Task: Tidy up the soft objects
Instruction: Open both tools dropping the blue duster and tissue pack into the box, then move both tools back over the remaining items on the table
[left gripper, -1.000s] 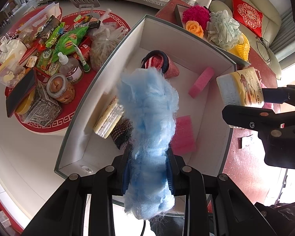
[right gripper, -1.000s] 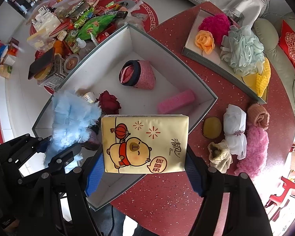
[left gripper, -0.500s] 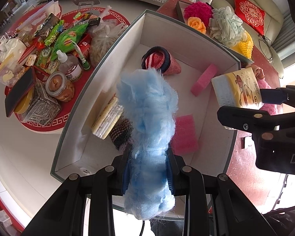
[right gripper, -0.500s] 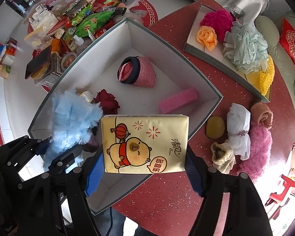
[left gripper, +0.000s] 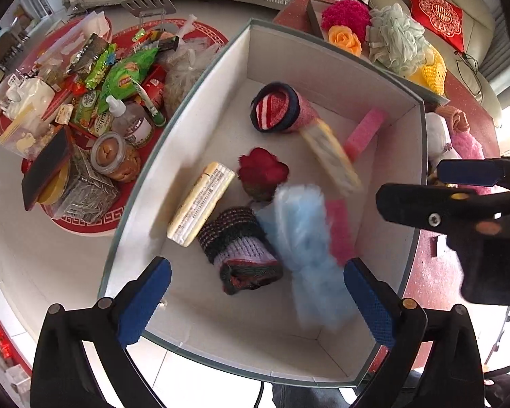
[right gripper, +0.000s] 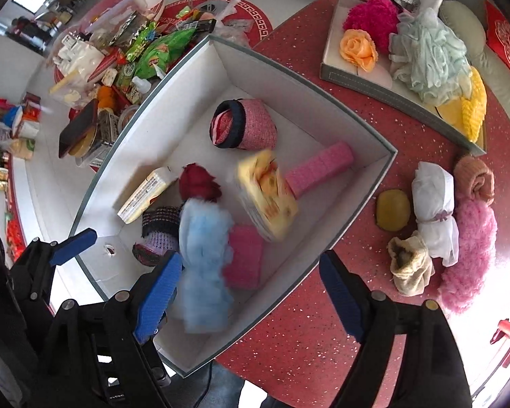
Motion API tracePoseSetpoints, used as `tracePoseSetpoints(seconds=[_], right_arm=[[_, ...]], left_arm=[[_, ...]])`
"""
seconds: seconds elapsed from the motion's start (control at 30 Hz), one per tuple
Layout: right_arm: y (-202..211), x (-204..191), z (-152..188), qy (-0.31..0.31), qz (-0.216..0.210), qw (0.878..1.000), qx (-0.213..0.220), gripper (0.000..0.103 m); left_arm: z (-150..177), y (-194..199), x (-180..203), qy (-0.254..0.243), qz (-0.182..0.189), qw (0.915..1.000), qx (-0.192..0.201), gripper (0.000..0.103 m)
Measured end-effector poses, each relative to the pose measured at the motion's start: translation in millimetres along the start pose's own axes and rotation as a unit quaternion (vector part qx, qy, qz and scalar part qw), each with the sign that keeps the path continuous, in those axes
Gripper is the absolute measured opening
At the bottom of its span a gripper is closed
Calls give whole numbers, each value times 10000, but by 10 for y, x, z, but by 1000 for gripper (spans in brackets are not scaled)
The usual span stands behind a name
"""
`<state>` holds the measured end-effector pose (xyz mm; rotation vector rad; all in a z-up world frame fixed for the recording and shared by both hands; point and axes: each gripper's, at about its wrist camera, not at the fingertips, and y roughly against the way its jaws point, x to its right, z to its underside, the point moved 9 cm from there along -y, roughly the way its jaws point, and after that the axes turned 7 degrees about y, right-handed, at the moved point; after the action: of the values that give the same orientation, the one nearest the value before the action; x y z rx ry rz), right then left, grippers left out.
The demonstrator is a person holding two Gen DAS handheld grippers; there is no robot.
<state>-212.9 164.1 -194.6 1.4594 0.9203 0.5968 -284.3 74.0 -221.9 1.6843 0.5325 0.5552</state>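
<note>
Both tongs hang over the large white cardboard box with a grey-green rim (left gripper: 173,156). The left gripper (left gripper: 255,301) is released, its blue-padded fingers (left gripper: 142,301) spread wide with nothing between them. Just ahead of its right finger, the fluffy pale-blue fabric bundle (left gripper: 309,255) shows motion-blurred inside the box, beside the rolled dark striped knit sock (left gripper: 241,251) and overlapping the flat pink sponge (left gripper: 340,231).

The right gripper (right gripper: 251,302) is likewise let go, fingers apart. Ahead of it, the yellow cartoon-printed tissue pack (right gripper: 267,195) appears blurred and tilted within the box, touching the long pink sponge block (right gripper: 319,168). To the right of the fingers, rolled towels (right gripper: 431,210) lie on the red speckled table (right gripper: 323,346).
</note>
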Motion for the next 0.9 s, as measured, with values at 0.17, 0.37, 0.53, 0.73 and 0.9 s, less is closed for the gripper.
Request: tracePoseSetpoints(seconds=[0.17,0.37,0.53,0.73,0.9], right_arm=[[71,83,72,-226,16,9996,150,103],[134,110,130,-367,-94,9990,229,103],[183,103,157,-349,-61,9989,312,103],[200,68,173,-345,-143,9987,343,103],[194,28,202,-338,-197,9986,344,103]], left_arm=[[35,-9,14,-7,-75,9999,-98,102],[36,30,24,-27,-163,9998,-90,102],[33,77,34,-86,-227,9997,-67,102],[59,107,13,-107,-296,9995,-59,102],[95,121,-3,-113,-356,9993,-98,102]])
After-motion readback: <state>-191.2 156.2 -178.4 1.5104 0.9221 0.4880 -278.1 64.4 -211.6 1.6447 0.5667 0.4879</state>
